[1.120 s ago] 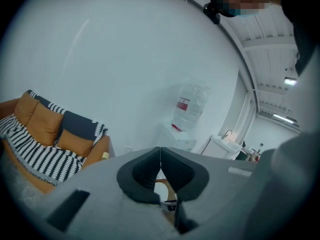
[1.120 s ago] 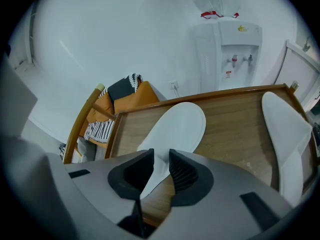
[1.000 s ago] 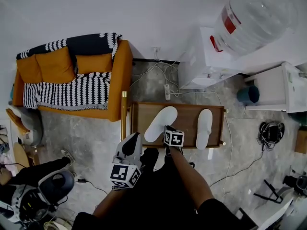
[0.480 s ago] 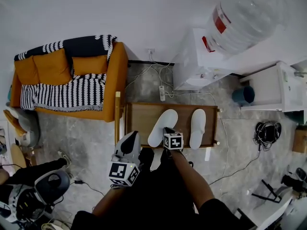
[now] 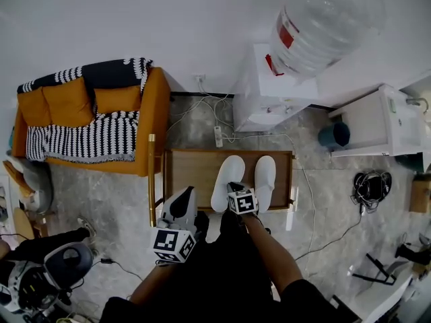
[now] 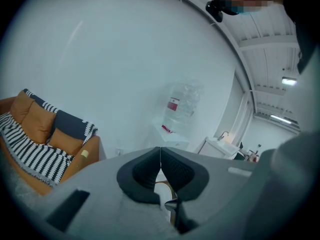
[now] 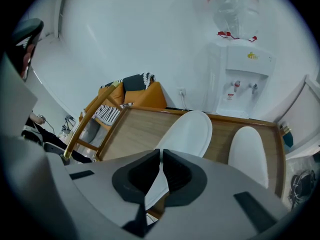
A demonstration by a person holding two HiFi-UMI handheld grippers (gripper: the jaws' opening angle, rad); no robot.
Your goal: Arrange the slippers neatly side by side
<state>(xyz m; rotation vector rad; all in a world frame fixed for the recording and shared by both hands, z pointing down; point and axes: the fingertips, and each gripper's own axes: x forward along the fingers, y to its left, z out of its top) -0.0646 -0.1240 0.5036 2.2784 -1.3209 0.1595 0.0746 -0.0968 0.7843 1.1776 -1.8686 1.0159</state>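
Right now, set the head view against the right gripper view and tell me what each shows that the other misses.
Head view only: the left gripper, short of the wooden table, plus a blue bin and coiled cables on the floor. Right gripper view only: the right gripper with jaws shut on the left slipper at its near end, and the dispenser taps. Both: left slipper and right slipper on the table, the orange sofa, the water bottle.

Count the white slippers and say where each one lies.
2. One white fabric slipper lies on the brown wooden tray table, its heel clamped in the right gripper; the other slipper lies beside it, to the right.
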